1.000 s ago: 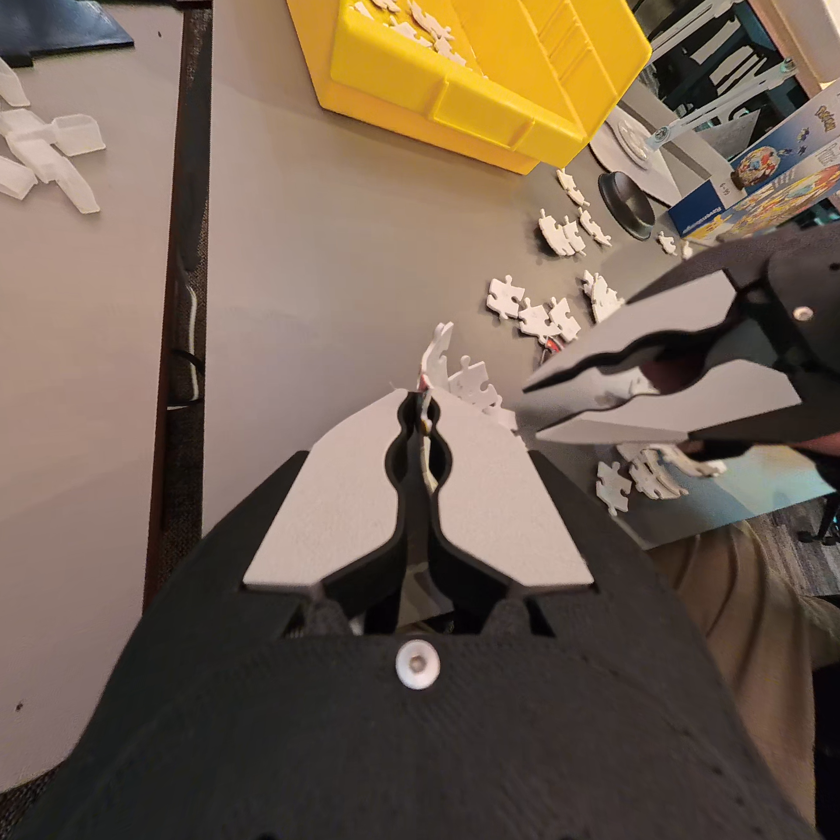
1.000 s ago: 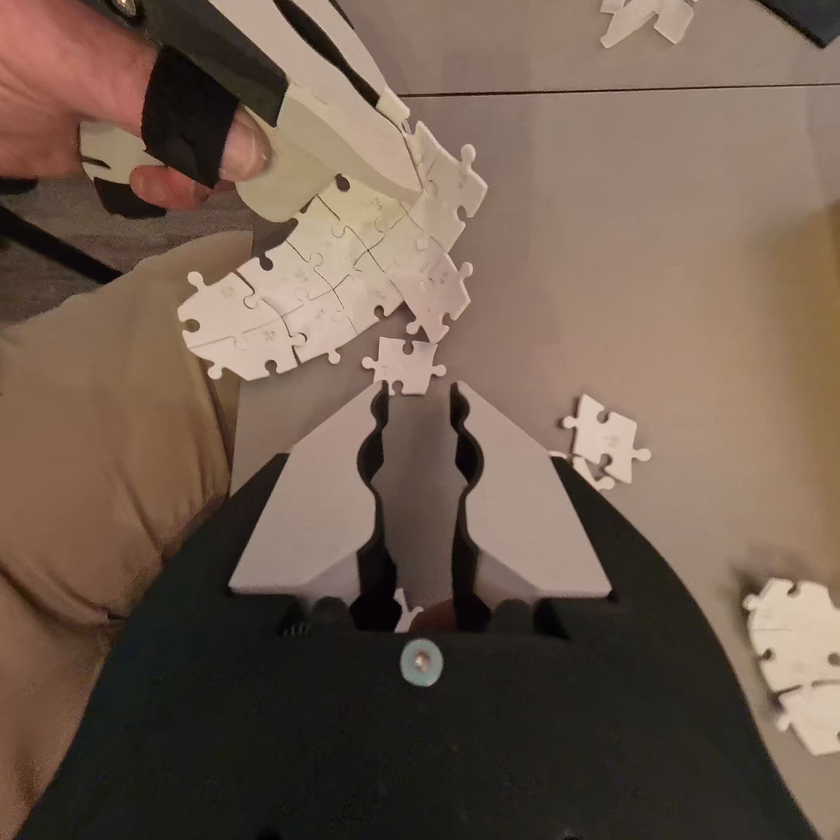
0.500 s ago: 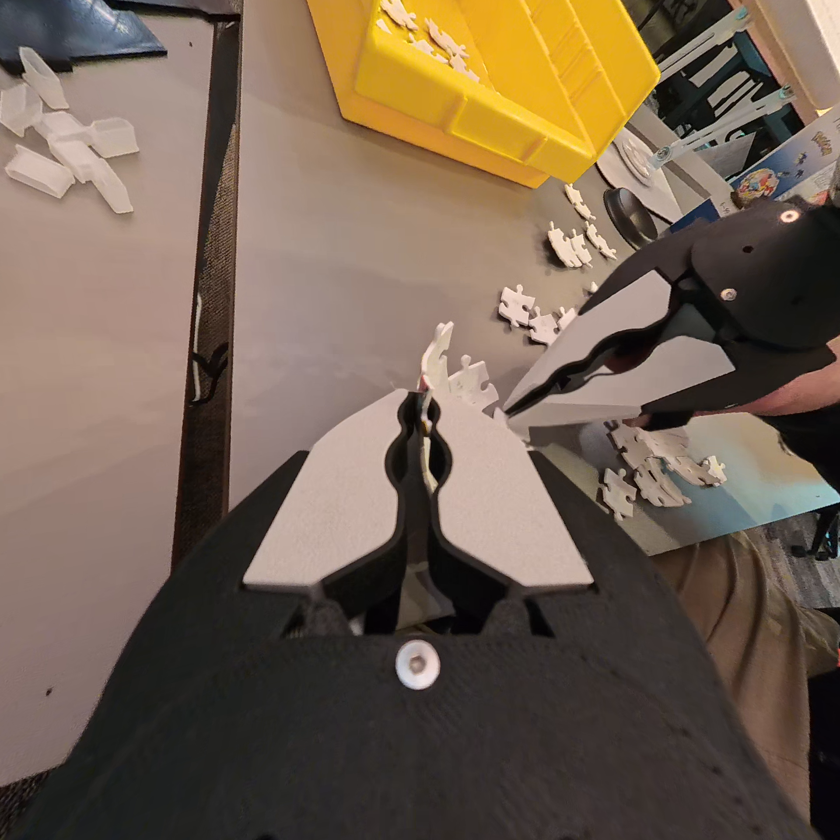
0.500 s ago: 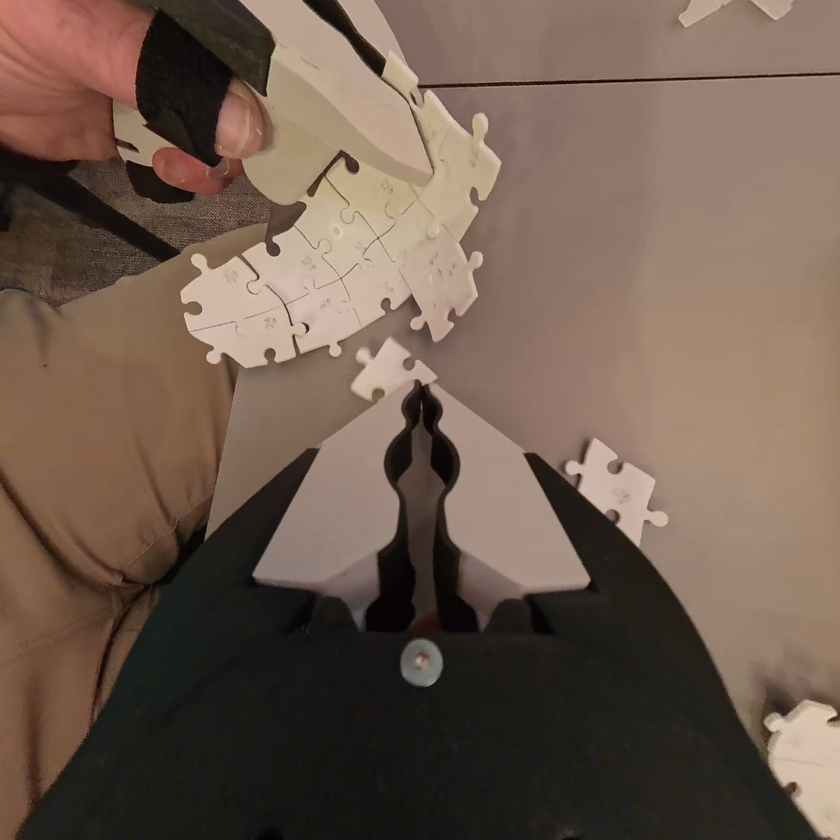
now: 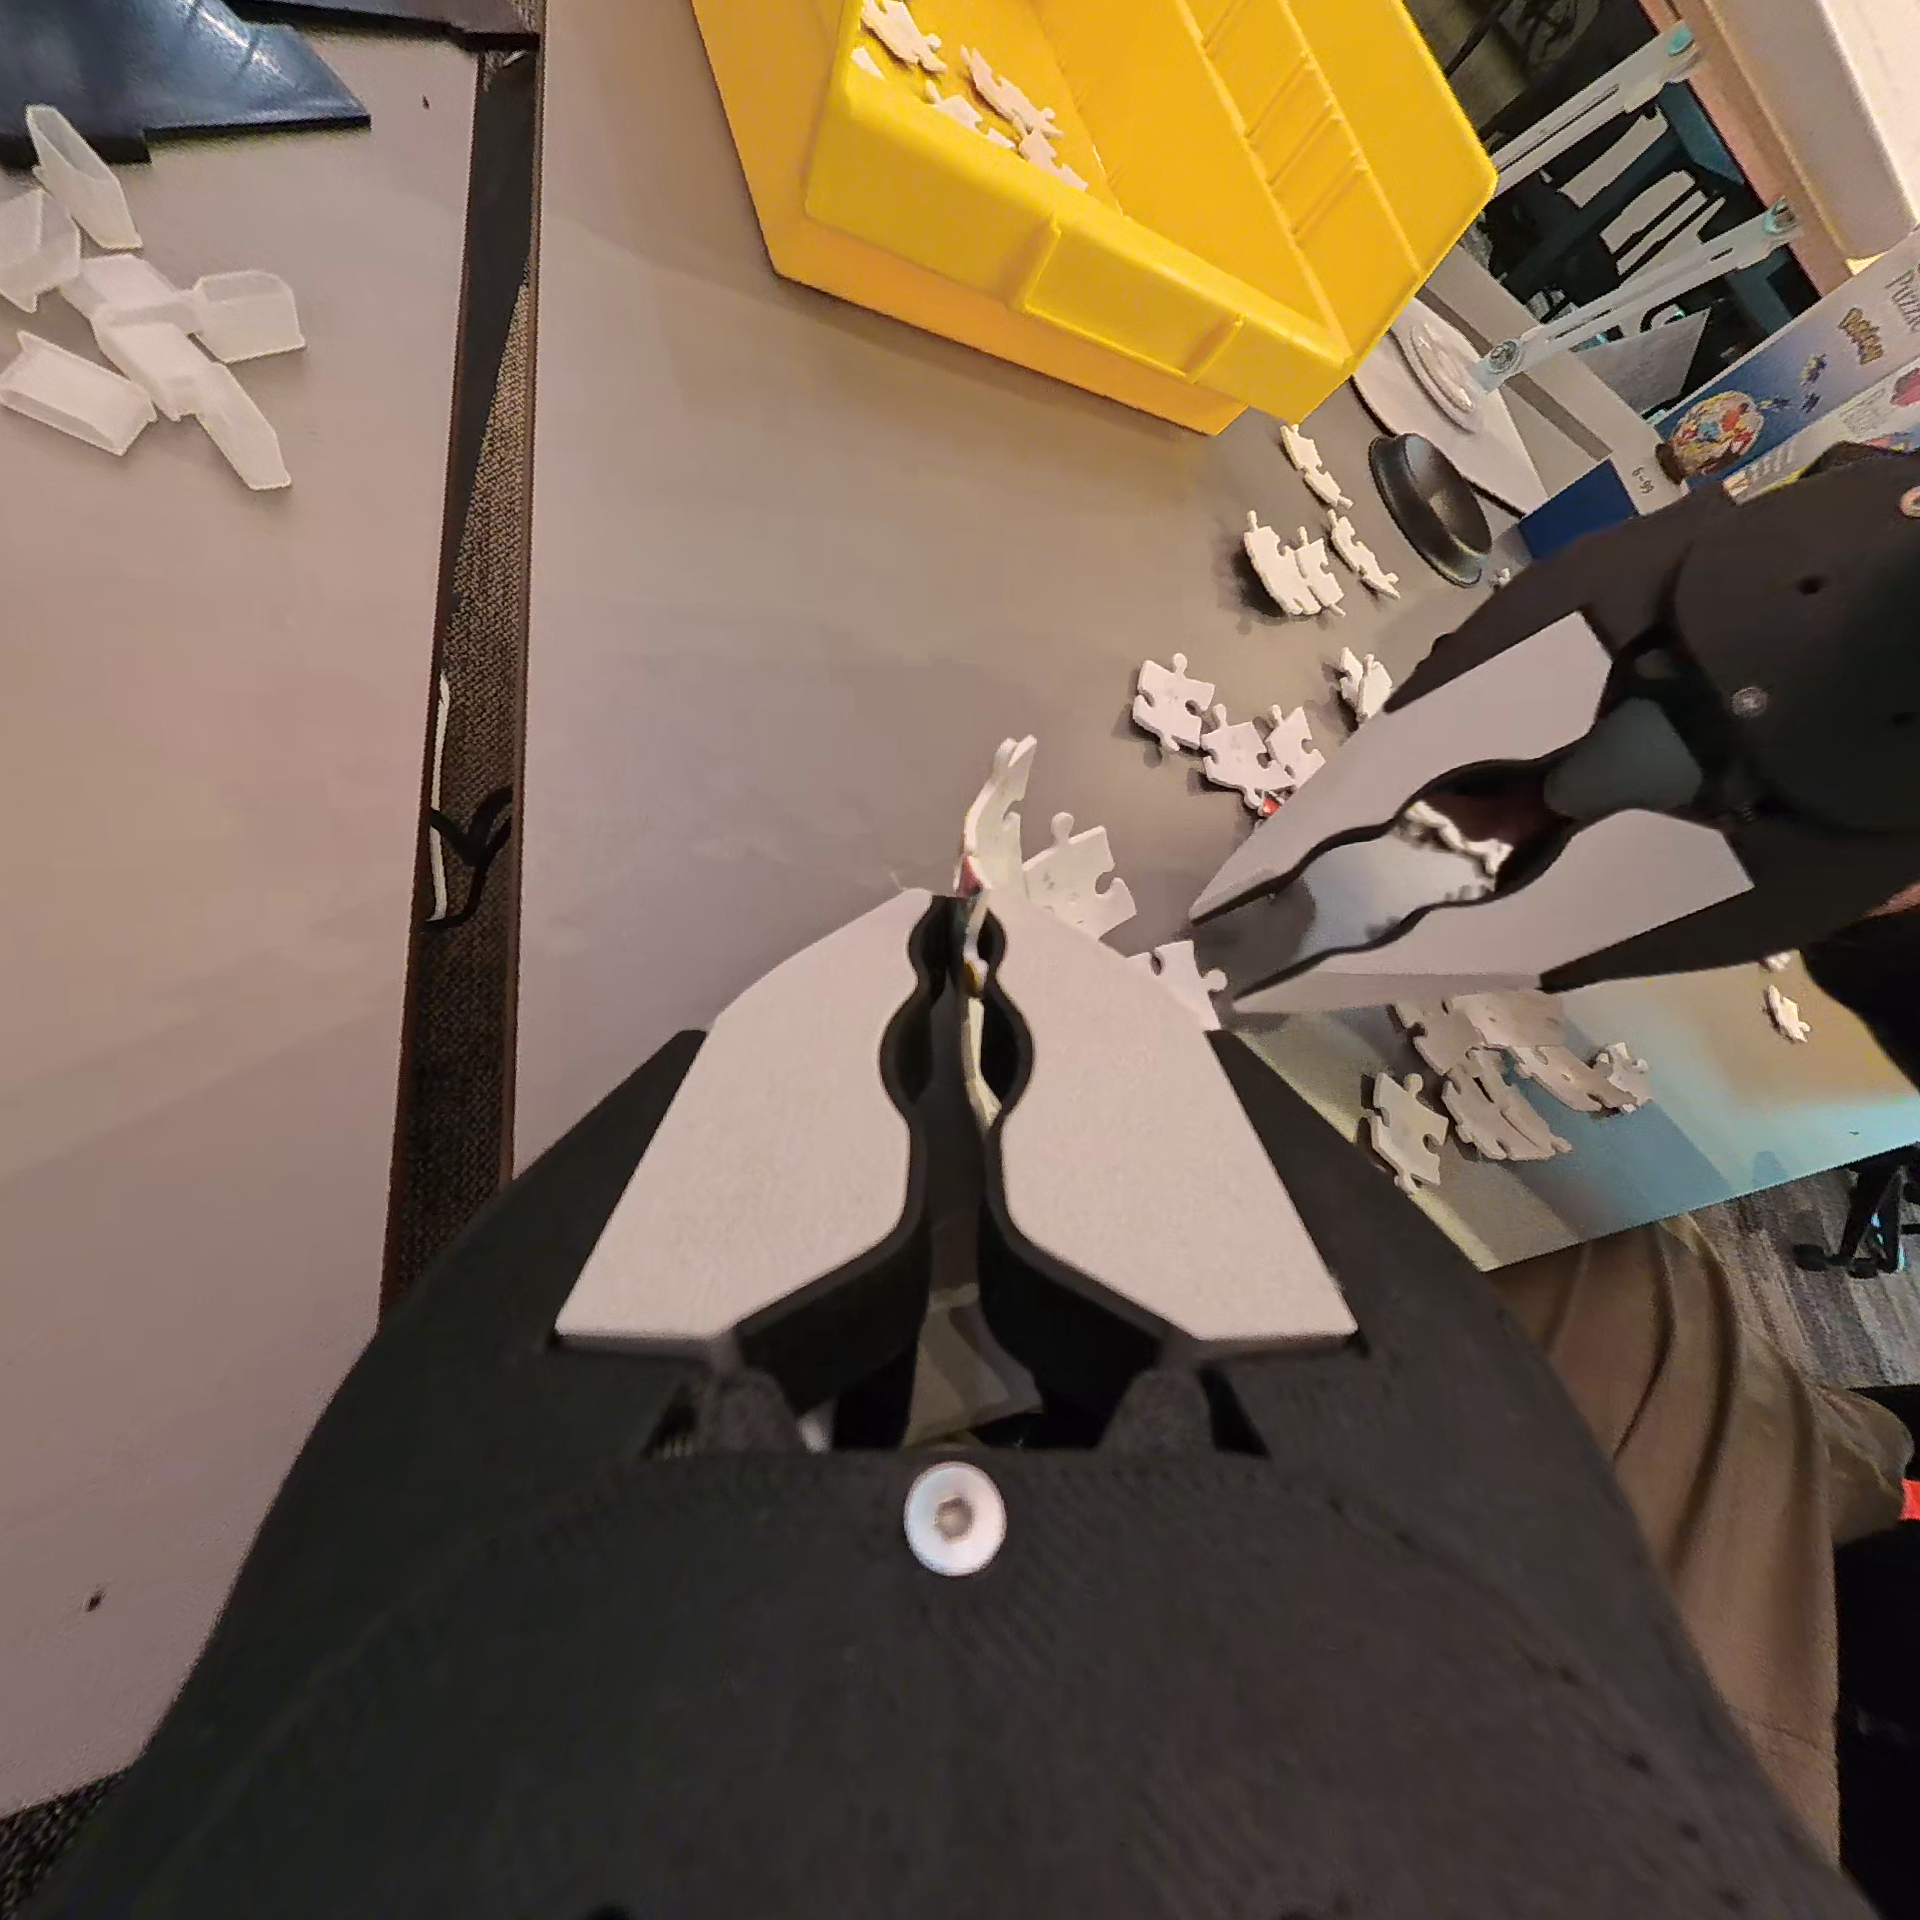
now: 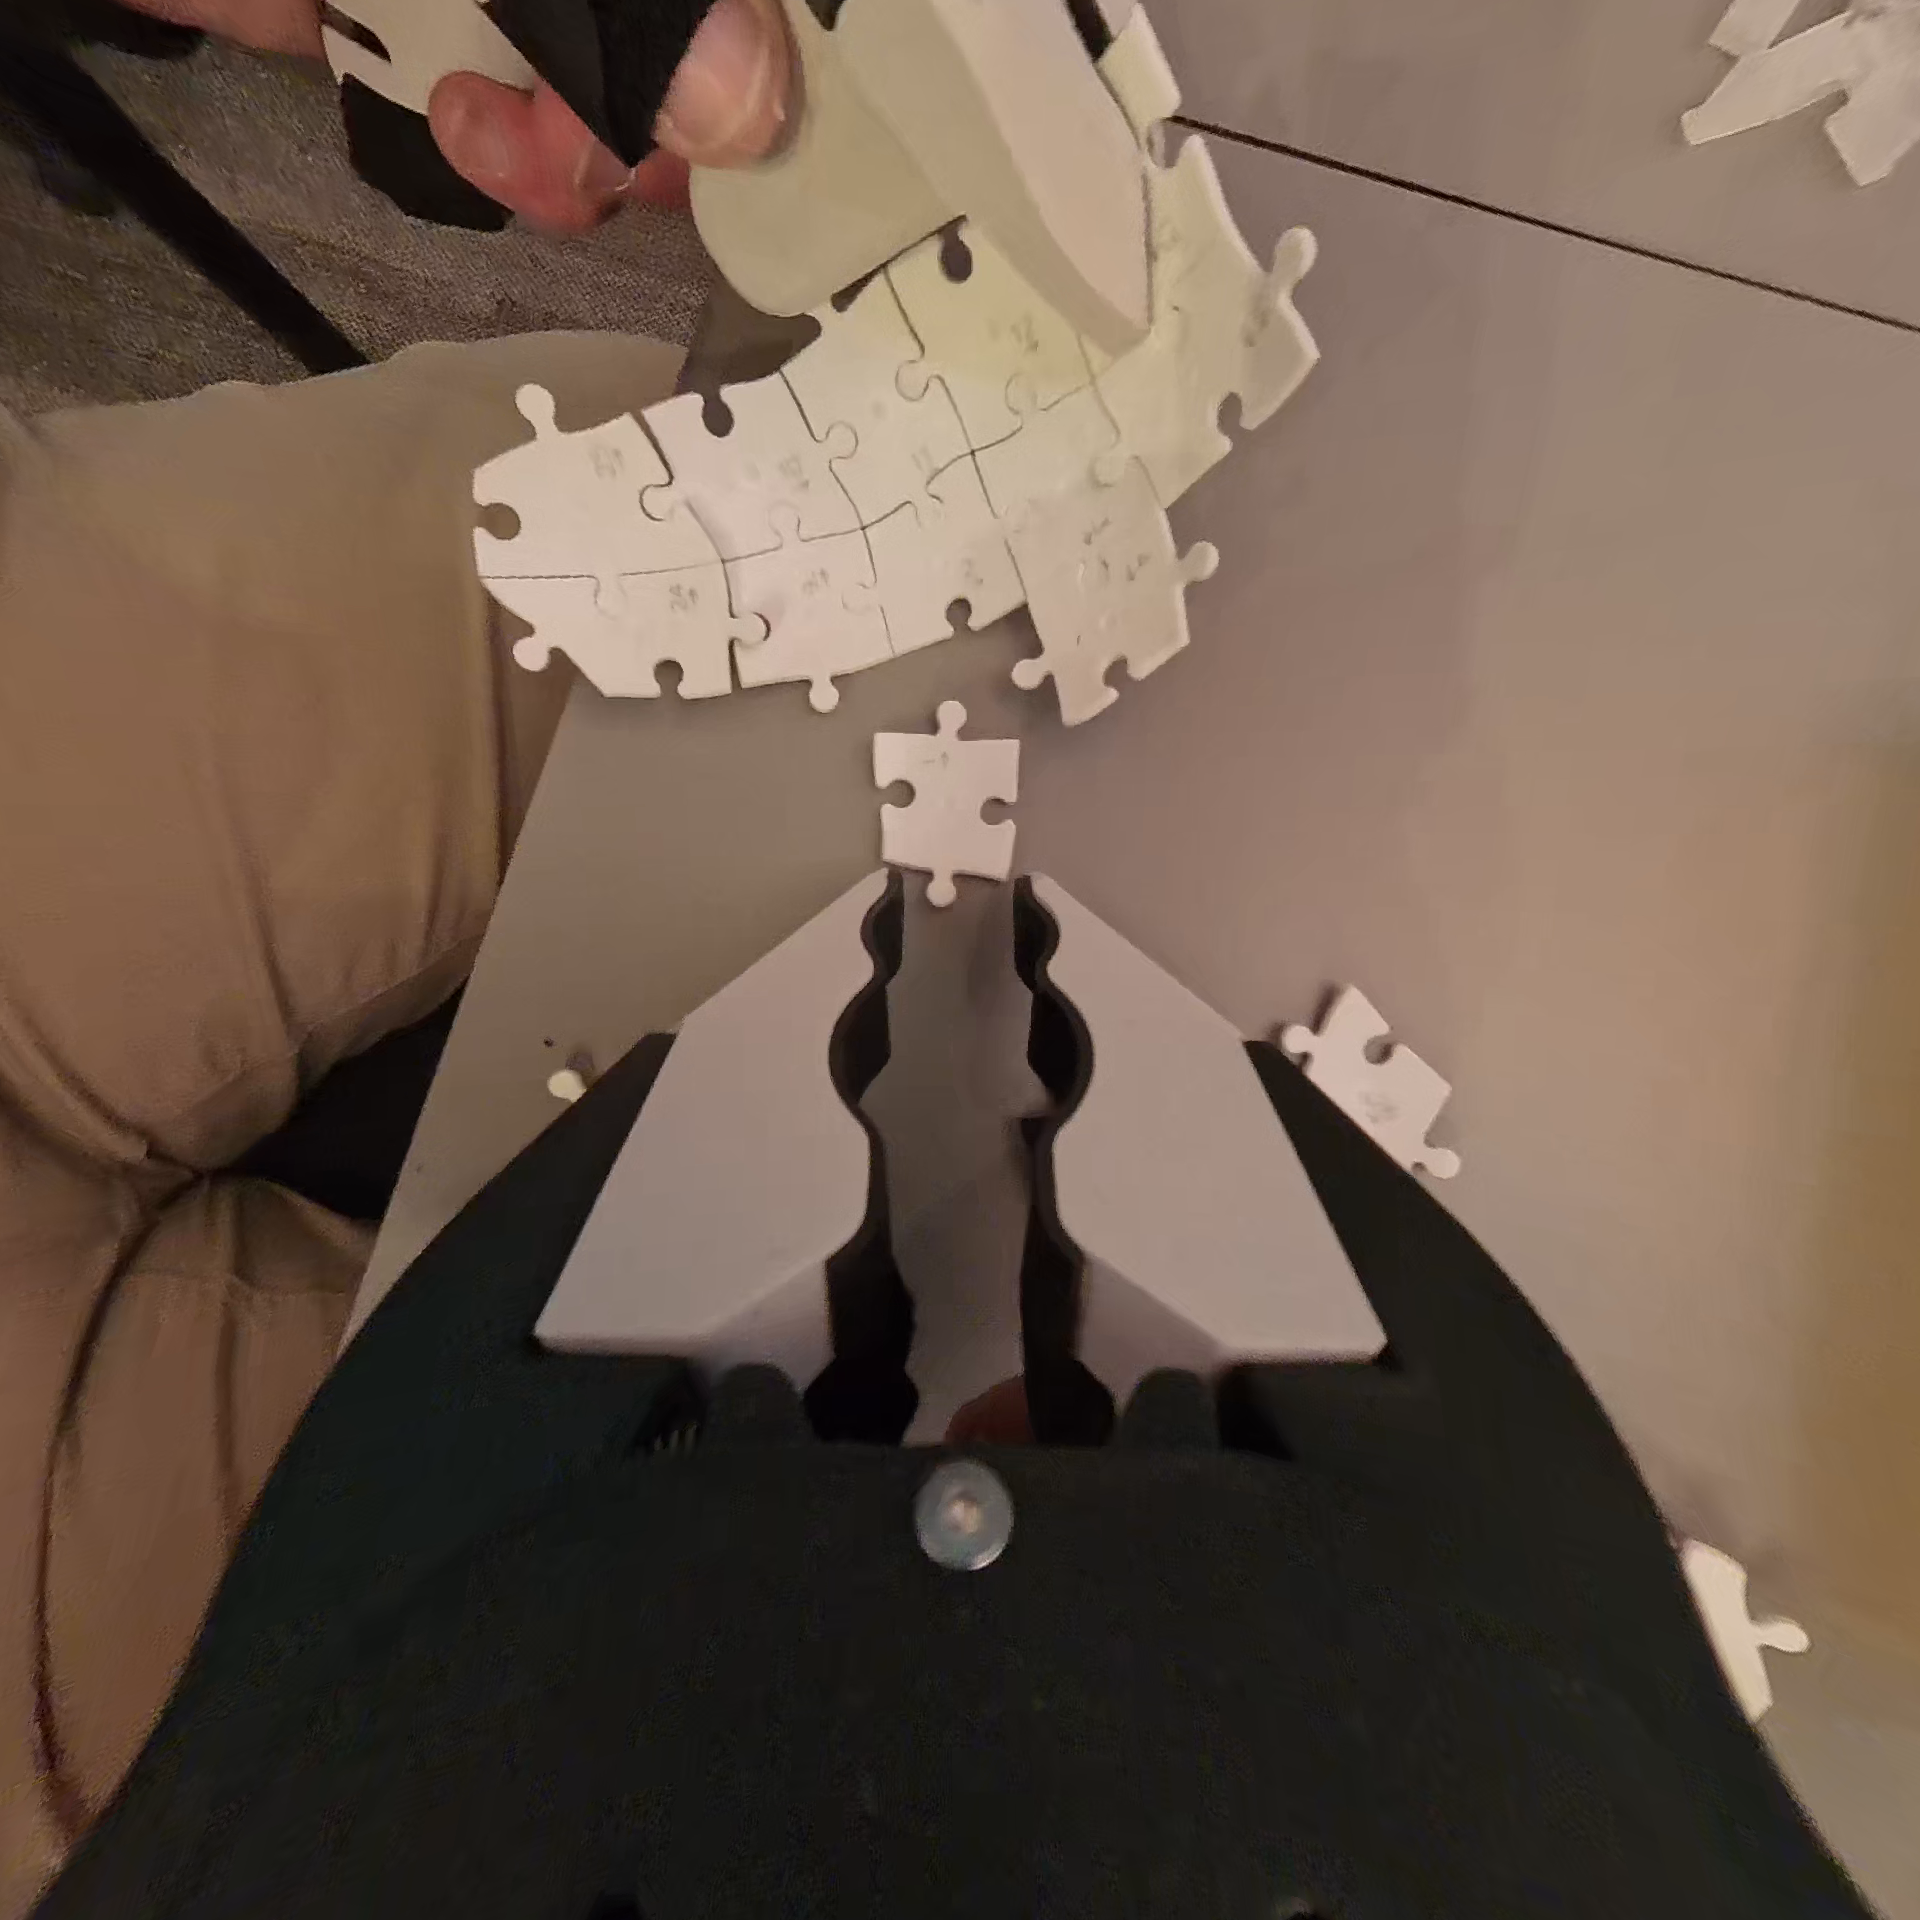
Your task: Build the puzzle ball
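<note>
On a grey tabletop (image 6: 1558, 623), the left hand-held gripper (image 6: 1122, 312) is clenched on the edge of a curved, partly assembled section of white puzzle pieces (image 6: 831, 520), holding it above the table edge and a person's tan trousers (image 6: 208, 831). The right hand-held gripper (image 6: 956, 883) is released, its jaws apart, with a single loose puzzle piece (image 6: 945, 800) just beyond its tips, near the section but apart from it. In the left wrist view, more loose pieces (image 5: 1226, 727) lie scattered, and a yellow bin (image 5: 1091, 208) behind them holds others.
</note>
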### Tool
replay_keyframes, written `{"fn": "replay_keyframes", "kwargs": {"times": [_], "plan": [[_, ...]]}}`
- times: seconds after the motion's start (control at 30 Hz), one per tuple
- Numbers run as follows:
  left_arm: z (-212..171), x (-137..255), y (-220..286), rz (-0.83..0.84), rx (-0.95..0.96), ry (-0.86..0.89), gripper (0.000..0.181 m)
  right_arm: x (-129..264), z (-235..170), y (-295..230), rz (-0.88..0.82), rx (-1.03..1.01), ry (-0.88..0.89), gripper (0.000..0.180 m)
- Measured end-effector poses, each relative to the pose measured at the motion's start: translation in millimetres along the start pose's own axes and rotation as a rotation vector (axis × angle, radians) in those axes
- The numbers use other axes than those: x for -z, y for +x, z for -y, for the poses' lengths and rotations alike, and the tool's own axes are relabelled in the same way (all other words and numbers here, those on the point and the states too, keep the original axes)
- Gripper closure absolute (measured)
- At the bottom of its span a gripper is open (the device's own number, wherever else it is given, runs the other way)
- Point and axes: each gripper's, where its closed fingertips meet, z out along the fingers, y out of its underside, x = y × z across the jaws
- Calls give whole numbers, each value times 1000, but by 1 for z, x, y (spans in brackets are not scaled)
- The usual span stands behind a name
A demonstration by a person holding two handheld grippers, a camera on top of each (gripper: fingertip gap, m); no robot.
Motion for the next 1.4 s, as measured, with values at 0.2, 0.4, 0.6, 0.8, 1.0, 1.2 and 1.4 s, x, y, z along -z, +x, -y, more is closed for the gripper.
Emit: {"fn": "replay_keyframes", "kwargs": {"times": [0.2, 0.4, 0.6, 0.8, 1.0, 1.2, 1.4], "plan": [[0, 0, 0, -1, 0, 0, 177, -8, 3, -5, -41, 21, -18, 166], [-1, -1, -1, -6, 5, -5, 177, -8, 4, -6, -76, 54, -8, 167], [-2, -2, 1, -15, 8, -17, 177, -2, 10, -6, -168, 202, -43, 166], [-3, -4, 4, -22, 7, -35, 177, 0, 15, 1, -227, 348, -157, 166], [-3, -4, 4, -23, 6, -38, 177, -3, 17, 0, -212, 430, -228, 166], [-4, -5, 5, -25, 4, -42, 177, -5, 14, 3, -200, 452, -295, 166], [-4, -6, 5, -27, 5, -41, 177, -6, 13, 5, -210, 462, -304, 164]]}}
